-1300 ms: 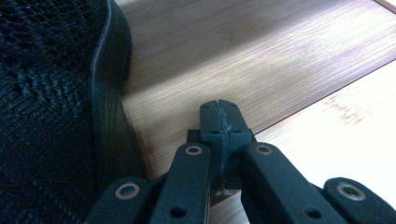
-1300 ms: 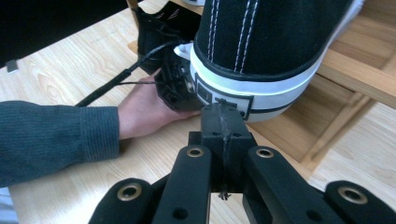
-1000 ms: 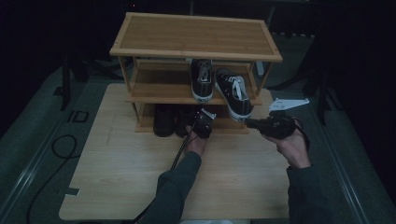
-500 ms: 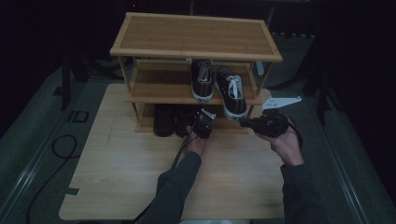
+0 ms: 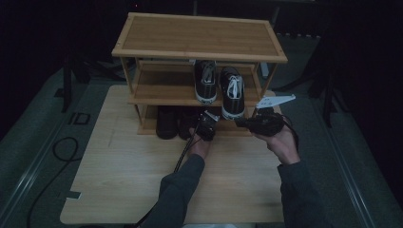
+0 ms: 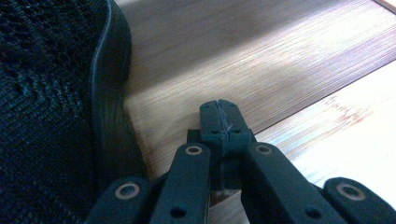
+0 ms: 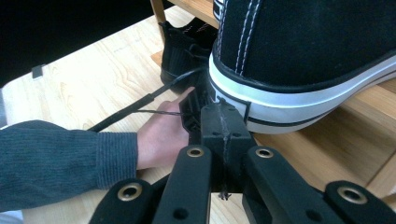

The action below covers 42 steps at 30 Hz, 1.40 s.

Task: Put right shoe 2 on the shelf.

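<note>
Black sneaker [image 7: 303, 51] heel overhangs shelf [image 5: 161, 95]; right tool [image 7: 223, 122] closed, empty; left tool [image 6: 223, 119] closed beside dark shoe [image 6: 51, 93].

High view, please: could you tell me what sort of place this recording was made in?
Probably a staged recording area in a dark studio, not a home. A small bamboo shoe rack holding black sneakers stands on a bare wooden board, with dark surroundings and a loose cable on the grey floor.

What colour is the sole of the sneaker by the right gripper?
White with a black stripe; the sneaker shows best in the right gripper view.
</note>
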Available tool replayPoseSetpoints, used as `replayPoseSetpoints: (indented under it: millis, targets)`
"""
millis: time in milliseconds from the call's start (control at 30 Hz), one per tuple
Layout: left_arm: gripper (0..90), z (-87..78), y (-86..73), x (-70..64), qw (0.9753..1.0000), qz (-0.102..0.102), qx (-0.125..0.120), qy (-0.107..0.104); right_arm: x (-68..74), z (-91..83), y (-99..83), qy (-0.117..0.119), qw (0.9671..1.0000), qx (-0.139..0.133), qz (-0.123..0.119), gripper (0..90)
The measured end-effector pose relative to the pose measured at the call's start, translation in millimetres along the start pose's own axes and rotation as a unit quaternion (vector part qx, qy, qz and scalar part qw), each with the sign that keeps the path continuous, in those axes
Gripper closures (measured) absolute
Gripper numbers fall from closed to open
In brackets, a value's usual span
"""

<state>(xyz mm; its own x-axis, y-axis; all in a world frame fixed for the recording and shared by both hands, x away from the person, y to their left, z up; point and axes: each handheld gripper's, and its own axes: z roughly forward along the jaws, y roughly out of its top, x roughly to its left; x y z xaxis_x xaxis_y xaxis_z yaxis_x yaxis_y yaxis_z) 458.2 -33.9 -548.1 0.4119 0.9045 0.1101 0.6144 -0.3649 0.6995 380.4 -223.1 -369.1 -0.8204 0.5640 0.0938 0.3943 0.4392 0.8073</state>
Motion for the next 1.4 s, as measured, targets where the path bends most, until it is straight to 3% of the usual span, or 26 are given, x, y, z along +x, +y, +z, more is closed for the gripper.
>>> replayPoseSetpoints:
  millis: [567,900,1400]
  targets:
    - [90.0,0.3,0.1,-0.2,1.0,0.001,0.0,0.0,-11.2,2.5,0.4,-0.014,0.9998,0.002,0.012,90.0]
    - [90.0,2.1,0.0,-2.1,0.9999,-0.011,-0.011,-0.007,-18.3,-1.1,0.7,-0.025,0.9996,0.007,0.015,90.0]
    - [90.0,2.2,-0.2,-2.2,0.9998,-0.01,-0.012,-0.008,-26.4,10.2,4.0,-0.014,0.9995,0.003,0.027,90.0]
